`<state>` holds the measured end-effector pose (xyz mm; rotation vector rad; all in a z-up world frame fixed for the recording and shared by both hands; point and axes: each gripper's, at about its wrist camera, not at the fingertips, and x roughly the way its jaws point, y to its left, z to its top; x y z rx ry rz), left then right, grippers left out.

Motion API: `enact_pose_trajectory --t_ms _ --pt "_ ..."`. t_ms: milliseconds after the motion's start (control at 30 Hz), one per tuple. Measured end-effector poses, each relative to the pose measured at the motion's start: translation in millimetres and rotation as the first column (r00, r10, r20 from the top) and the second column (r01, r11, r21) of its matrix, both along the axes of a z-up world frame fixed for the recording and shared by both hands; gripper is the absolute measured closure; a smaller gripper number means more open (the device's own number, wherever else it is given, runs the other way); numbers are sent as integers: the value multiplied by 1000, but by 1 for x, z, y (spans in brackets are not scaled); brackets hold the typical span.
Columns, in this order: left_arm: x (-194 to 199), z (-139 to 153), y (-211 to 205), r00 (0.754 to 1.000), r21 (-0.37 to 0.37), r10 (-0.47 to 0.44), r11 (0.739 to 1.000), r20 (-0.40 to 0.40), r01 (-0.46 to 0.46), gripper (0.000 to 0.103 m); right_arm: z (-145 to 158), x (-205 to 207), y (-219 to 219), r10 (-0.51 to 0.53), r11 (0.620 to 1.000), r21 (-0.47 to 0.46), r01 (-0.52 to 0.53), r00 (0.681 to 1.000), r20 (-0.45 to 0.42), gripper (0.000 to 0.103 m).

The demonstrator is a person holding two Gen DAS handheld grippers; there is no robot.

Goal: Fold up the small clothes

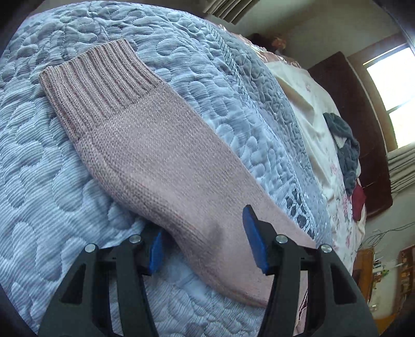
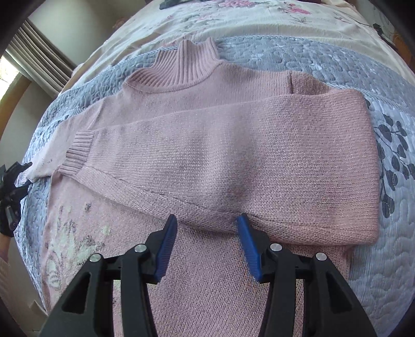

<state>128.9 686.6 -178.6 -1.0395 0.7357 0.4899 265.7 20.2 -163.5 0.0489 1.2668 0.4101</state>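
Observation:
A pink knit turtleneck sweater lies flat on a blue-grey quilt. One sleeve is folded across its chest, with the ribbed cuff at the left. My right gripper is open just above that sleeve's lower edge, holding nothing. In the left wrist view the other sleeve stretches over the quilt, its ribbed cuff at the upper left. My left gripper is open, and the sleeve's near part lies between the blue pads, which are not closed on it.
Beyond the quilt lies a cream floral sheet. A dark grey cloth and a red cloth rest on it near a dark headboard. A window and curtains are at the right. Black gripper parts show at the far left.

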Motion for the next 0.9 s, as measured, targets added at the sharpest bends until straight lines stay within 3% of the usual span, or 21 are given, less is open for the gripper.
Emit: enact_pose_trajectory --t_ms 167,267,467,600,767,900 --pt "4 1 7 1000 25 19 1000 2 -19 55 -2 1 0 2 1000 1 -2 1000 5 52" --pt "6 4 8 1000 46 20 999 -19 -19 88 -3 1 0 6 1000 5 -6 1000 8 52" --pt "9 29 -10 999 109 -20 994 33 17 94 -3 1 -2 3 1000 22 -3 1000 9 52" --pt "23 62 -45 988 178 -127 978 87 110 94 0 -1 -4 -11 999 30 11 1000 9 52" --pt "47 100 -113 948 251 -291 935 133 252 94 6 -6 -7 -26 999 38 25 1000 16 52" --pt "67 121 -178 898 296 -414 885 149 359 94 11 -8 -14 -36 999 38 35 999 26 52"
